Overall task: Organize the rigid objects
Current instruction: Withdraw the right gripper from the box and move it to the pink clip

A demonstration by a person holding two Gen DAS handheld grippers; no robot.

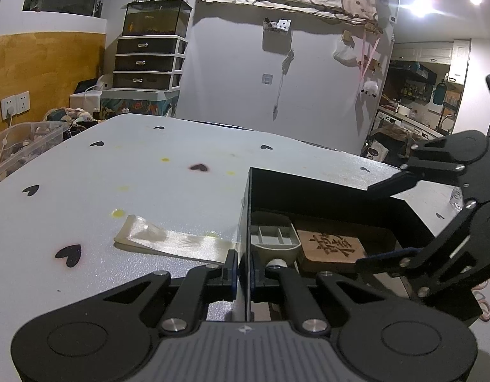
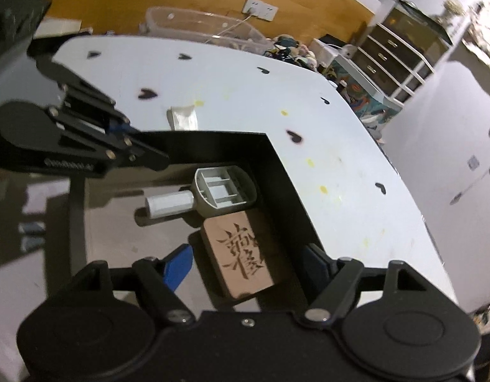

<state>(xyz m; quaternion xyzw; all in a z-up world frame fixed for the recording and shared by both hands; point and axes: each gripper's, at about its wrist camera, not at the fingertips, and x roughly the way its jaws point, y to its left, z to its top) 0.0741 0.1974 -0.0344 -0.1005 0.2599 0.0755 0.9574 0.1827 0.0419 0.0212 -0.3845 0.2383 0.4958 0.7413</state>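
The left gripper [image 1: 243, 273] has its jaws pinched on the near wall of the black rectangular box [image 2: 276, 159], likely steadying it. Inside lie an engraved wooden block [image 2: 241, 254] and, at its 12 o'clock, a grey plastic handled scoop [image 2: 213, 194]. The right gripper [image 2: 251, 267], jaws wide and empty, straddles the block.

Two black grippers, made of flat plastic bars joined by shiny silver screws. On the left gripper [image 1: 244, 275], a grey ribbed plate at the base with one small round screw in the middle, and a big round disc on each side. Thin blue strips on its fingertips. On the right gripper [image 2: 245, 265], the same black bars and round discs, with bright blue pads [image 2: 178, 267] on the fingers.
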